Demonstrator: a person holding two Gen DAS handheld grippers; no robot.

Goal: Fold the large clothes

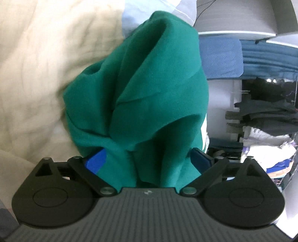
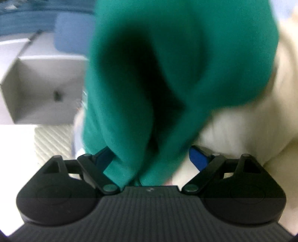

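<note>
A large green garment (image 1: pixel 141 89) lies bunched in thick folds on a cream bed cover (image 1: pixel 33 70). In the left wrist view my left gripper (image 1: pixel 149 160) stands open; its blue pads (image 1: pixel 96 161) are spread wide, and a hanging fold of the garment sits loosely between them. In the right wrist view the green garment (image 2: pixel 186 61) fills the middle, blurred. My right gripper (image 2: pixel 150 158) is open too, and a fold drapes near its left pad (image 2: pixel 102 158), while the right pad stands apart from the cloth.
A pale blue pillow (image 1: pixel 149 11) lies behind the garment. A blue cushion (image 1: pixel 221 55), a white shelf and piled clothes (image 1: pixel 264 119) fill the right of the left wrist view. An open white box (image 2: pixel 44 89) and a ribbed mat (image 2: pixel 54 141) sit left in the right wrist view.
</note>
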